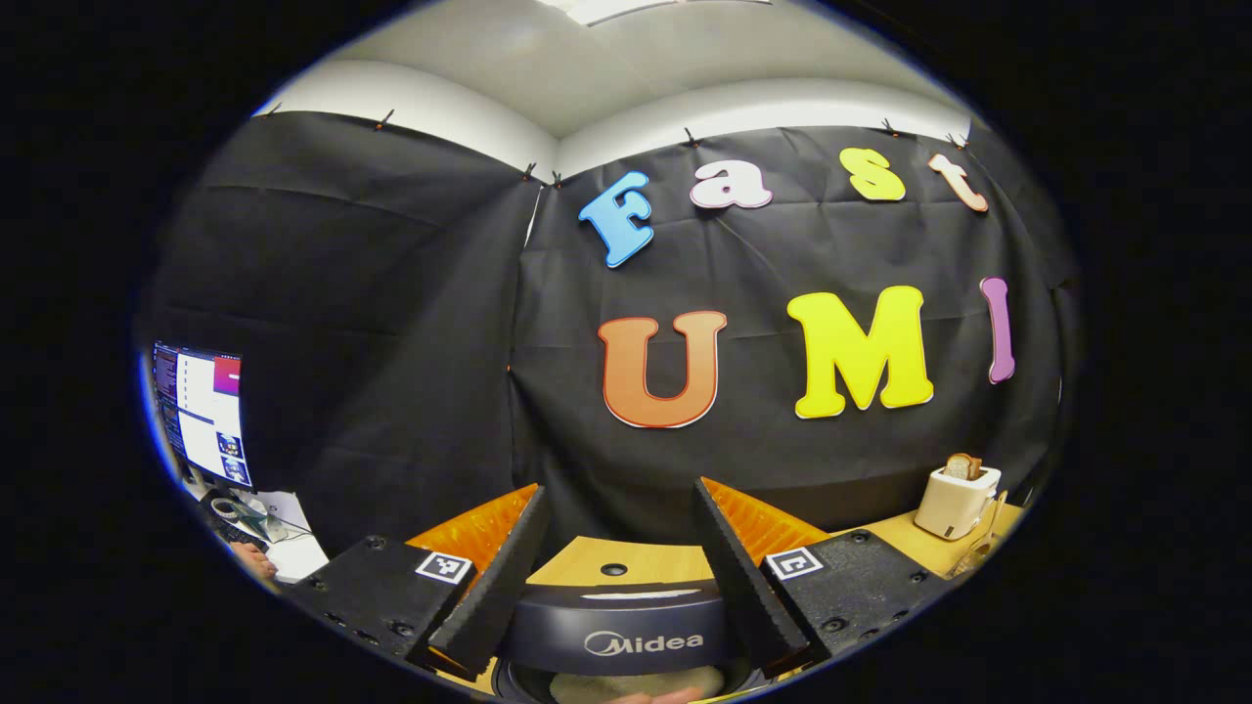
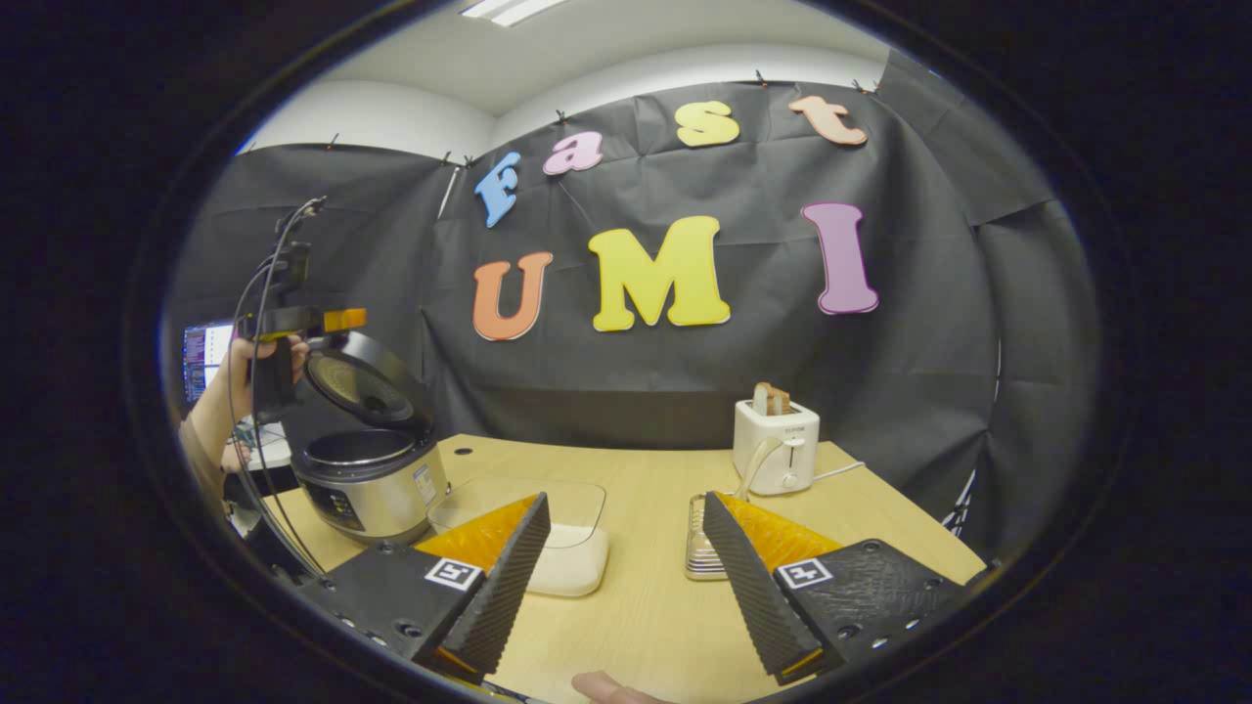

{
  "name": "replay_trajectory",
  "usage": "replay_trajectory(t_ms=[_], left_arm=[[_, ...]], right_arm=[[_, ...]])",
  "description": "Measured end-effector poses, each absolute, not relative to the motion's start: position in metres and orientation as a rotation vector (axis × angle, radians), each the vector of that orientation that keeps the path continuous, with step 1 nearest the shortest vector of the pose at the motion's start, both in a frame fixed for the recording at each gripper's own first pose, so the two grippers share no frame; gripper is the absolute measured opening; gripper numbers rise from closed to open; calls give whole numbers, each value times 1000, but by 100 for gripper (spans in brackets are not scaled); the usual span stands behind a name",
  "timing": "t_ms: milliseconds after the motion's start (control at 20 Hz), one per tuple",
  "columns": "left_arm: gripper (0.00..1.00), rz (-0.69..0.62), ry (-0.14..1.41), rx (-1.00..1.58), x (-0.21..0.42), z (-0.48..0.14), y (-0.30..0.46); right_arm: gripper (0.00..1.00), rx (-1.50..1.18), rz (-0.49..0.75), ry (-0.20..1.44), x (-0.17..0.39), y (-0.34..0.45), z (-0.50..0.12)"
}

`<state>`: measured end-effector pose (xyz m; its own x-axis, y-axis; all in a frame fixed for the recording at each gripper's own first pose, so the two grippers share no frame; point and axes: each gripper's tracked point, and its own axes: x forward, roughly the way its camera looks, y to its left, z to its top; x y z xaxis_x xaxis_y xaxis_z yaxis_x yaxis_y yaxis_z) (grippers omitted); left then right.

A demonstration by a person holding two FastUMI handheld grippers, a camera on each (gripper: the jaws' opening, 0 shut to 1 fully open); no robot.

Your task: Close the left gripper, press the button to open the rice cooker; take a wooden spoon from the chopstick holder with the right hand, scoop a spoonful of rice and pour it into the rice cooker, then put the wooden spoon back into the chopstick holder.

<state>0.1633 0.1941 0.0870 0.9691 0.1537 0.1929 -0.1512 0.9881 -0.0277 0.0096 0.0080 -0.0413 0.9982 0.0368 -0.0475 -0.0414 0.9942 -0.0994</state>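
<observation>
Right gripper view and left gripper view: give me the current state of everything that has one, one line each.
rice cooker: lid open, tilted back.
clear container: uncovered, rice in the bottom.
toaster: bread standing in its slot.
chopstick holder: upright on the table, wooden spoon still in it.
right gripper: fingers open, holding nothing.
left gripper: fingers open, above the cooker.
</observation>
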Motion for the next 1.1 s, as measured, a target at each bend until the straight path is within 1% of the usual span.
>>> replay_trajectory(t_ms=[100, 150, 200, 350, 400, 450, 500, 600, 650, 750, 800, 1100], left_arm=[[93, 142, -197, -6, 151, 67, 189], [93, 138, -195, -9, 147, 59, 187], [93, 137, -196, -9, 142, 51, 185], [93, 137, -193, 22, 131, 28, 180], [93, 136, -185, 28, 128, 21, 179], [93, 134, -173, 27, 126, 12, 179], [93, 129, -156, 18, 124, 3, 177], [93, 112, -114, -12, 123, -17, 174], [93, 108, -84, -26, 123, -27, 174], [93, 116, -39, -26, 125, -41, 177], [92, 117, -13, -28, 124, -46, 176], [92, 139, 72, -8, 122, -57, 176]], right_arm=[[94, -106, 40, 45, 10, 8, -42], [92, -108, 42, 49, 11, 10, -45], [94, -108, 41, 54, 11, 10, -46], [94, -104, 33, 72, 13, 9, -51], [92, -102, 35, 77, 13, 10, -52], [92, -101, 36, 79, 14, 10, -53], [93, -102, 37, 80, 13, 11, -53], [92, -106, 37, 82, 13, 10, -54], [94, -107, 37, 82, 14, 11, -55], [94, -106, 35, 88, 14, 11, -56], [92, -104, 38, 90, 14, 12, -56], [93, -106, 45, 92, 13, 13, -57]])
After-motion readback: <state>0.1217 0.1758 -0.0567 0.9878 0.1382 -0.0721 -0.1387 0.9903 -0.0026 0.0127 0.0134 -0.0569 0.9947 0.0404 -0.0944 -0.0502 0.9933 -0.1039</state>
